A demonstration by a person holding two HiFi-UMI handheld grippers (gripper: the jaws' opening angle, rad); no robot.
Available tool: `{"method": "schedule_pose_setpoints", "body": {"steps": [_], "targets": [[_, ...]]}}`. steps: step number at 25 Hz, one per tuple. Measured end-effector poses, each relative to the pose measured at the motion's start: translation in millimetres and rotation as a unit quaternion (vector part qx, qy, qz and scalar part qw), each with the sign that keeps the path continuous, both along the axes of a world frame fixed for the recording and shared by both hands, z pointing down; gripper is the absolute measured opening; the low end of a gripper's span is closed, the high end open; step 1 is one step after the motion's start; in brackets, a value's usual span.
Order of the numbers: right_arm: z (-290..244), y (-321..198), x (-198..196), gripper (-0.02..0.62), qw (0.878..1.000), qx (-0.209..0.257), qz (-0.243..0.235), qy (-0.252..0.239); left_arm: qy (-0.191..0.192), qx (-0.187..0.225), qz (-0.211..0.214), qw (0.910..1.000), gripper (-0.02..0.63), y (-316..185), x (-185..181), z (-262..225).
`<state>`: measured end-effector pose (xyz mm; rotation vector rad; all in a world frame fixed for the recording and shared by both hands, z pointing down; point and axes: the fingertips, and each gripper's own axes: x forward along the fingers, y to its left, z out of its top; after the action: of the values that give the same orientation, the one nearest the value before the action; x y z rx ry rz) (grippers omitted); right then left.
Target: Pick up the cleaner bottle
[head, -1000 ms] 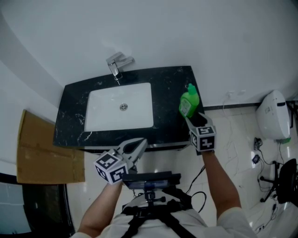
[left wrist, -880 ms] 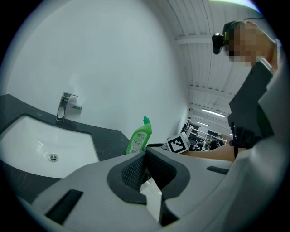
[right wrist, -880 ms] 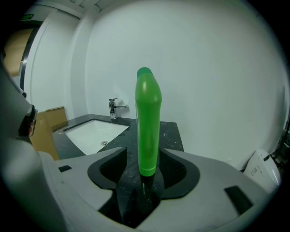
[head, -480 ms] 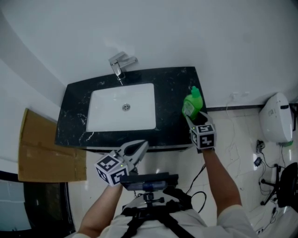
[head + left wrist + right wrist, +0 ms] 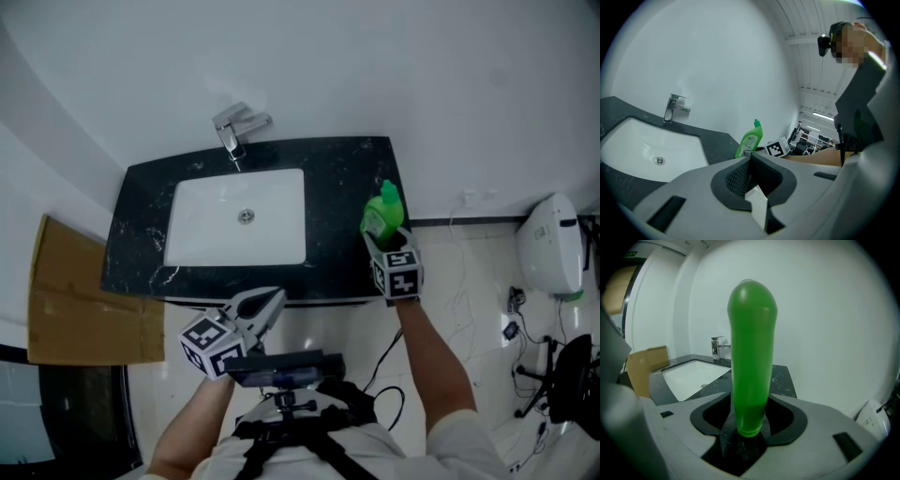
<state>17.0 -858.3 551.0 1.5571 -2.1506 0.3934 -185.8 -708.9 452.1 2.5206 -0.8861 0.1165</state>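
**Wide right gripper is straddling the cleaner bottle on the counter**

The tall green plastic cleaner bottle (image 5: 382, 214) is standing upright on the right part of the black marbled stone counter (image 5: 342, 187), near its front edge and to the right of the white rectangular sink (image 5: 206, 230).

The right gripper (image 5: 385, 236) is reaching in from the front edge of the counter. Its jaws are standing as wide as they go, one on each side of the bottle's lower body. In the right gripper view the bottle is filling the middle of the frame. Dark gaps are showing between it and the black pads on both sides, so the pads are not pressing on it.

The left gripper (image 5: 274, 298) is hanging in front of the counter, below its front edge and well apart from the bottle. Its jaws are meeting at the tips with nothing between them.

A chrome lever faucet (image 5: 234, 127) is rising behind the sink against the white wall. A flat brown cardboard sheet (image 5: 84, 300) is lying to the left of the counter. A white rounded appliance (image 5: 548, 248) is sitting on the pale floor off to the right.
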Motion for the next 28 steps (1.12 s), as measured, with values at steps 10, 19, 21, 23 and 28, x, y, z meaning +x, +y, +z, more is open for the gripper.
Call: {"method": "schedule_pose_setpoints", "body": {"steps": [10, 19, 21, 23, 28], "targets": [[9.7, -17.2, -9.0, 0.238, 1.0, 0.024, -0.018, -0.003, -0.002, -0.013, -0.003, 0.9999, -0.006, -4.6, -4.2, 6.8], [21.9, -27.8, -12.5, 0.238, 0.999, 0.033, -0.011, -0.02, -0.011, -0.02, -0.008, 0.9997, -0.006, -7.5, -12.4, 9.1], [23.8, -30.1, -15.0, 0.238, 0.999, 0.034, -0.011, -0.025, -0.011, -0.021, -0.01, 0.9997, -0.006, -7.0, -14.8, 10.4], [25.4, -31.4, -14.0, 0.238, 0.999, 0.036, -0.007, -0.028, -0.012, -0.024, -0.01, 0.9996, -0.006, -5.5, -15.1, 12.1], [26.7, -32.9, -11.2, 0.236, 0.999, 0.037, -0.001, -0.03, -0.009, -0.028, -0.012, 0.9995, -0.006, -4.8, -15.8, 14.4]]}}
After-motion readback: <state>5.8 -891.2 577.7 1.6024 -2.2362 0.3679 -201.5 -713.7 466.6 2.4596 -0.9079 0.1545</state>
